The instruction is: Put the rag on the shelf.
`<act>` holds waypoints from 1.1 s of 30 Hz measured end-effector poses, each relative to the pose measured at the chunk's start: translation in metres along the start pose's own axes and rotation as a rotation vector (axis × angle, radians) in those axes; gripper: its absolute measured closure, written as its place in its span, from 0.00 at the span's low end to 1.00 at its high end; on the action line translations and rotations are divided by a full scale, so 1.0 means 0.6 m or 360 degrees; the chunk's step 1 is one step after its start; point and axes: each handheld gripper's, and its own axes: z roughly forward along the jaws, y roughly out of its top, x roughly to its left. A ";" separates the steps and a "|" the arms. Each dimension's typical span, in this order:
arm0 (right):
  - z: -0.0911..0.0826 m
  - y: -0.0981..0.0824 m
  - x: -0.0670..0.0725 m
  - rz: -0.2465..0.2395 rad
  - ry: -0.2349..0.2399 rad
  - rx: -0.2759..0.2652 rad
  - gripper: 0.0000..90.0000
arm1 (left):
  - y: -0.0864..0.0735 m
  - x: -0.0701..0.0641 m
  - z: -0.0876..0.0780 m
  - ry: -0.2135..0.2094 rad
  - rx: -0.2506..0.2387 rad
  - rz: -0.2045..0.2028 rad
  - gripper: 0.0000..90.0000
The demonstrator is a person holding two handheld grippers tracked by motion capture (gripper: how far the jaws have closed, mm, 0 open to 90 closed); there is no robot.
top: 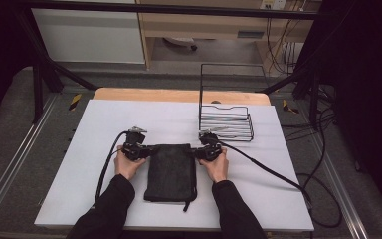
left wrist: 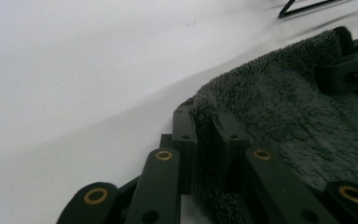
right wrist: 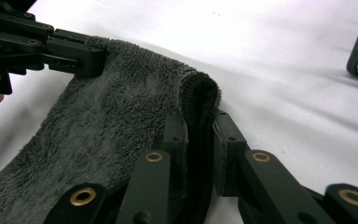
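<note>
Left gripper (top: 144, 151) and right gripper (top: 201, 152): black linked jaws with brass-ringed rivets. Thick black cables (top: 107, 167) trail from each. Person wears black long sleeves (top: 110, 206).

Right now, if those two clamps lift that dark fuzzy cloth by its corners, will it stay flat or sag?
The dark fuzzy cloth would probably sag between the left gripper and right gripper: its pinched edges already fold softly. The plush pile looks grippy, so slipping seems unlikely. It is likely light, and the drawstring may dangle.
</note>
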 end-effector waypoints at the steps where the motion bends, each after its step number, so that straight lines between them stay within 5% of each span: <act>1: -0.003 0.001 0.002 -0.0007 0.0000 -0.0010 0.88 | 0.001 0.000 -0.005 -0.0013 -0.0014 -0.0004 0.90; 20: -0.058 -0.006 0.043 -0.0128 0.0038 -0.0206 0.90 | 0.003 -0.044 -0.072 -0.0013 -0.0204 0.0188 0.90; 33: -0.097 -0.010 0.065 -0.0202 0.0068 -0.0334 0.90 | 0.004 -0.068 -0.112 -0.0030 -0.0312 0.0250 0.90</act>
